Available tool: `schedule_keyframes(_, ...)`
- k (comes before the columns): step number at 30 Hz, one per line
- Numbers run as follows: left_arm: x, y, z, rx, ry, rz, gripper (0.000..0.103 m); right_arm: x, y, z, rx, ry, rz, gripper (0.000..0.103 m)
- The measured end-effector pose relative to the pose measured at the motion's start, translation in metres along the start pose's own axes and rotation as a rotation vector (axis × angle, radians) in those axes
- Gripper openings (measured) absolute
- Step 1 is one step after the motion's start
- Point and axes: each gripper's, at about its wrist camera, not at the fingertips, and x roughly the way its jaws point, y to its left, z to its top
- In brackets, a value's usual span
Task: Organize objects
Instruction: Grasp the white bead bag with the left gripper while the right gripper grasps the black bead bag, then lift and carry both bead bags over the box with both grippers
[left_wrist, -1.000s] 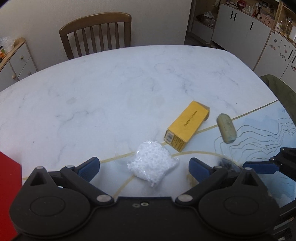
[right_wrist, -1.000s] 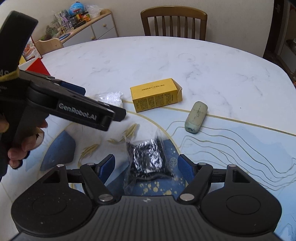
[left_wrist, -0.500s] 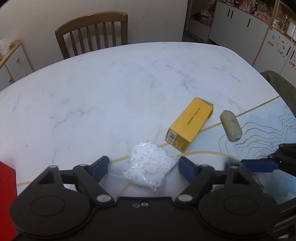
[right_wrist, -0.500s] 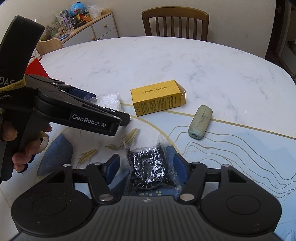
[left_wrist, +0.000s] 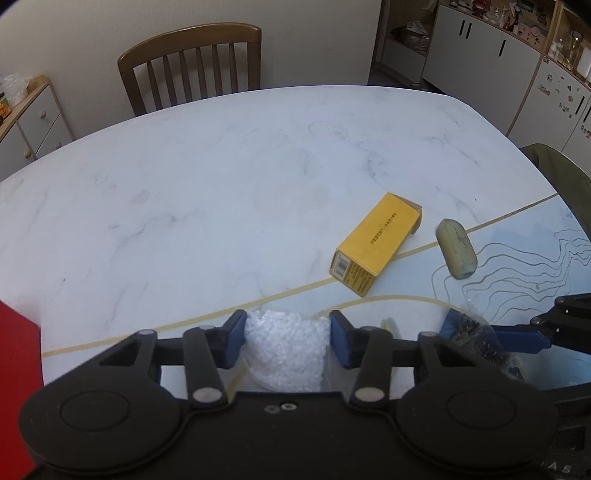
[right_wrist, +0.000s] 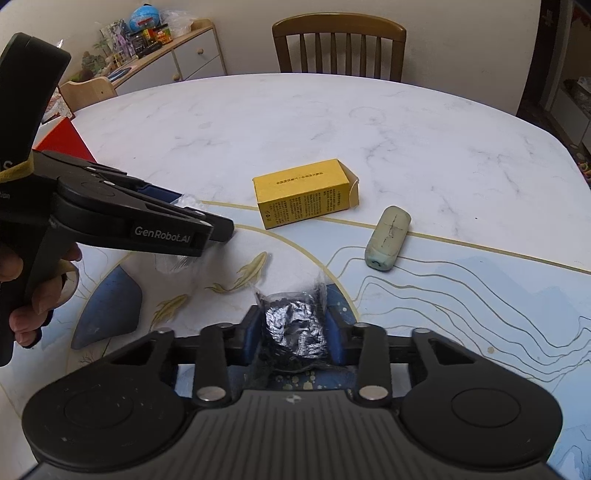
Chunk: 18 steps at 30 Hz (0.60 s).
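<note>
White bead bag (left_wrist: 286, 347) apparently pinched within left hand-held gripper (left_wrist: 287, 334).

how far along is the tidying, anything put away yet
Nothing looks sorted yet. In hand: the left gripper is shut on the bag of white beads, and the right gripper is shut on the bag of black pieces. Still loose on the table: the yellow box and the pale green case.

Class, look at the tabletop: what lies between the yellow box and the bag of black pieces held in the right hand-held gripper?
Nothing stands there: the right wrist view shows only bare patterned tabletop between the yellow box and the bag of black pieces.
</note>
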Motion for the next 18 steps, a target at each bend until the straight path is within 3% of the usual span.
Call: schedule_keyframes(18,-0.055,0.006,-0.025,-0.062,0.036,-0.009,0.042,-0.058,0.013,-0.013,0.035,-0.060,0.019,0.033)
